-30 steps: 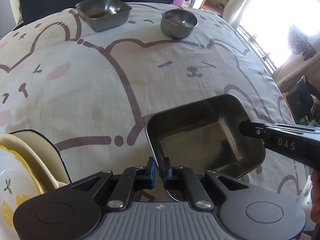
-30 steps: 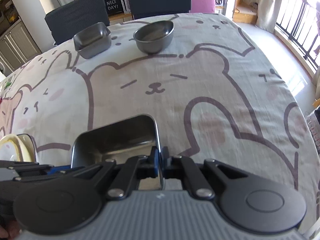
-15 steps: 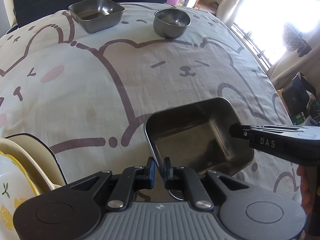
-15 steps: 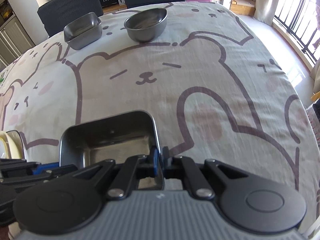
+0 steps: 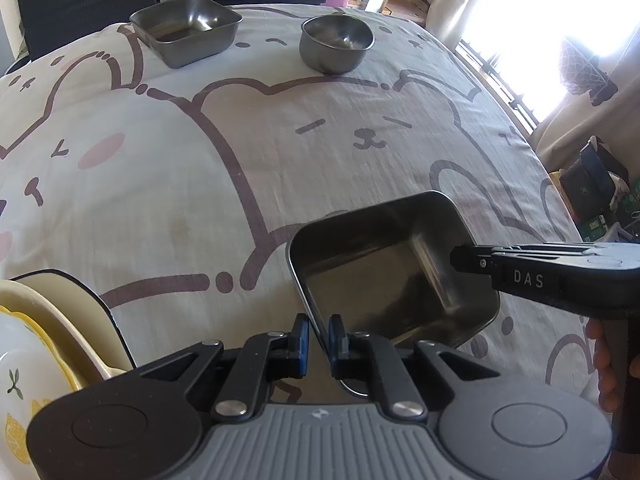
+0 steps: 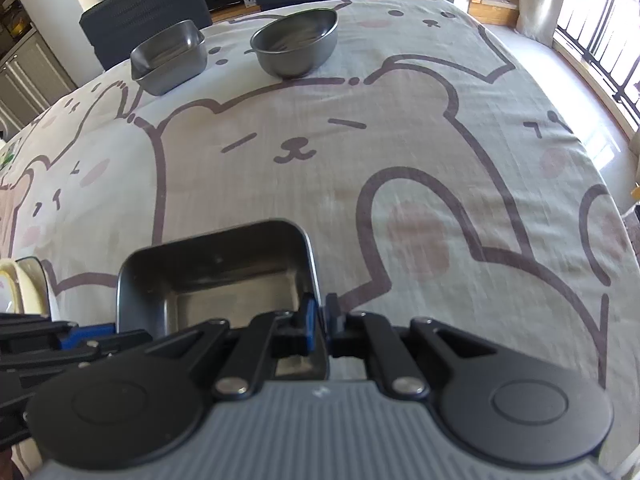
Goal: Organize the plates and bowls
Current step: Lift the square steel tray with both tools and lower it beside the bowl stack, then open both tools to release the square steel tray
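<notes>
A rectangular steel tray [image 5: 392,280] [image 6: 216,280] lies on the bear-print tablecloth [image 5: 280,152] near the front edge. My left gripper [image 5: 319,334] straddles its near-left rim, with a thin gap on each side of the rim. My right gripper [image 6: 319,316] straddles the tray's right rim and its jaws are opening, the wall still between them. In the left wrist view the right gripper [image 5: 456,258] reaches in over that right rim. The left gripper [image 6: 114,330] shows at the tray's left side in the right wrist view.
A square steel dish [image 5: 186,28] [image 6: 168,56] and a round steel bowl [image 5: 336,42] [image 6: 294,42] stand at the far side. Cream and lemon-patterned ceramic dishes [image 5: 40,340] [image 6: 20,284] are stacked at the near left. Dark chairs [image 6: 144,8] stand behind the table. A hand [image 5: 600,360] holds the right gripper.
Both pairs of jaws have parted a little from the tray's rim. The tray and both grippers have barely moved.
</notes>
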